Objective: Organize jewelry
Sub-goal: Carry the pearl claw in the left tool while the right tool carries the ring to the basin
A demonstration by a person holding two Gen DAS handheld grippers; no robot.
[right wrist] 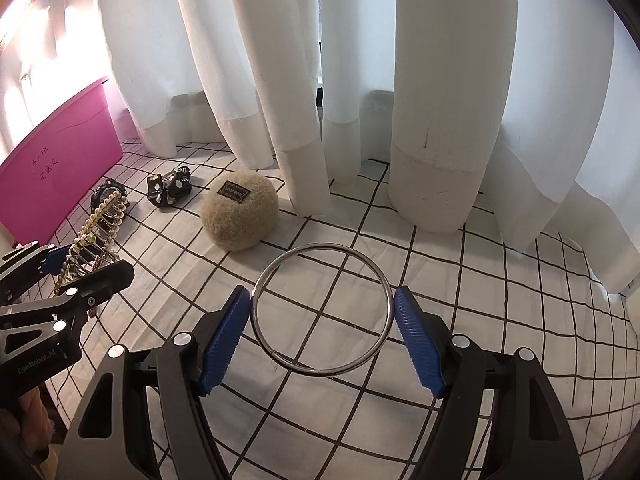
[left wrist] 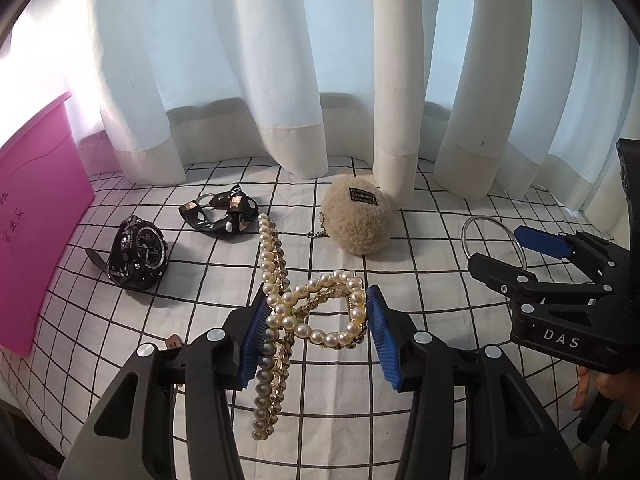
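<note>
Both tongs are loaded and held above the checked cloth (left wrist: 360, 392). On the left, the left gripper (left wrist: 317, 336) is clamped on a pearl hair claw (left wrist: 304, 312): its blue pads press the pearl loop from either side, and the long beaded bar of the claw runs upward past the pads and hangs down below them, clear of the cloth. In the right wrist view the same claw (right wrist: 94, 240) shows at the left edge, its gold teeth and spring visible between the left tool's black fingers.

Left of the claw, a pink box (left wrist: 36, 232) with handwriting stands at the cloth's edge. Beside it lies a black wristwatch (left wrist: 138, 254), and just beyond that a black patterned strap with a ring (left wrist: 224, 216). Toward the middle, a beige plush pouch (left wrist: 358, 220) with a dark label and a small chain sits near the white curtain (left wrist: 280, 80), whose hems rest on the cloth behind everything.

Farther right, the right gripper (right wrist: 322, 332) grips a silver bangle (right wrist: 322, 308) across its width, one blue pad touching each side of the ring, which is tilted and lifted off the cloth. From the left wrist view the bangle (left wrist: 470, 232) peeks behind the right tool's fingers. Nothing lies directly beneath either held piece.
</note>
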